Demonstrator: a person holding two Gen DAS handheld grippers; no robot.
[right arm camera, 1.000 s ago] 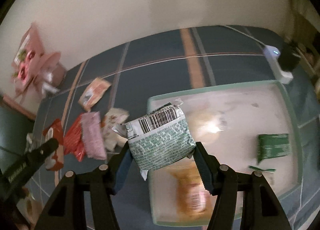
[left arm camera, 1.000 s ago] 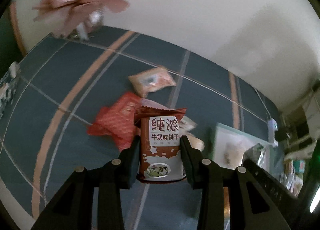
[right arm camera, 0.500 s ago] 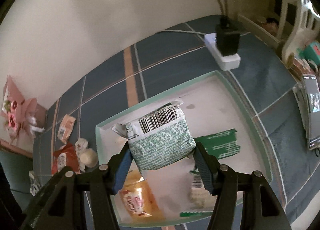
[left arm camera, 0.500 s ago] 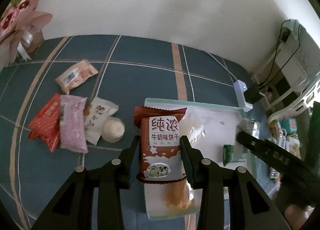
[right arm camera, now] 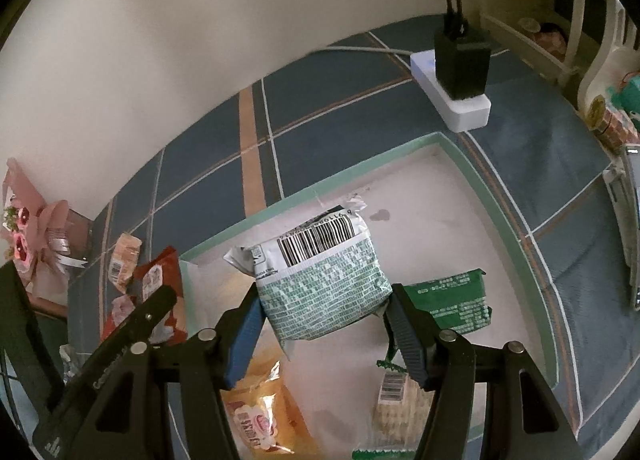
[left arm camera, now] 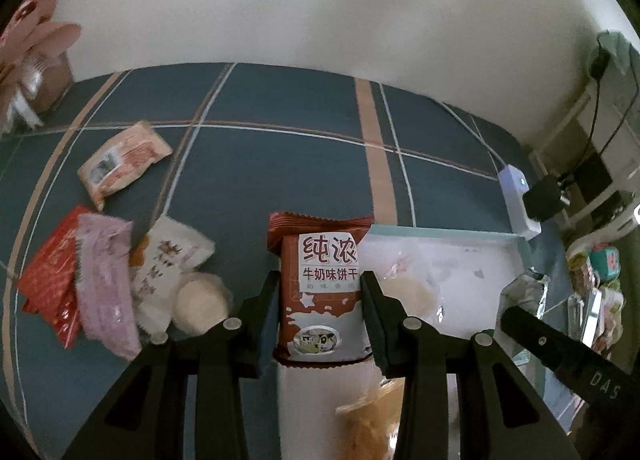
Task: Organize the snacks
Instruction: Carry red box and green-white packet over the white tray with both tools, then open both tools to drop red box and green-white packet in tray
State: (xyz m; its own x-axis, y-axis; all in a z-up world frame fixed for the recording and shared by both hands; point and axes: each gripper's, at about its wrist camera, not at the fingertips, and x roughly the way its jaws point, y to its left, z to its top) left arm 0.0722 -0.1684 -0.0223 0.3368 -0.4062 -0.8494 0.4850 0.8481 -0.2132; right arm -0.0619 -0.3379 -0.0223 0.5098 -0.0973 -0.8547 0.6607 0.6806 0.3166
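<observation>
Right gripper [right arm camera: 323, 306] clamping green-white packet [right arm camera: 320, 280], above white tray [right arm camera: 460, 196]

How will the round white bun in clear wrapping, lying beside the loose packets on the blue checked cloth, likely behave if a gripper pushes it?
The round white bun in clear wrapping looks soft, so it would probably dent rather than slide cleanly. Its glossy film may slip against the pads. It leans against the white printed packet, so a push would likely shift that too.

biscuit packet [left arm camera: 320, 292]: red-brown, white | pouch [right arm camera: 324, 280]: green-white print | tablecloth [left arm camera: 280, 164]: blue plaid
</observation>
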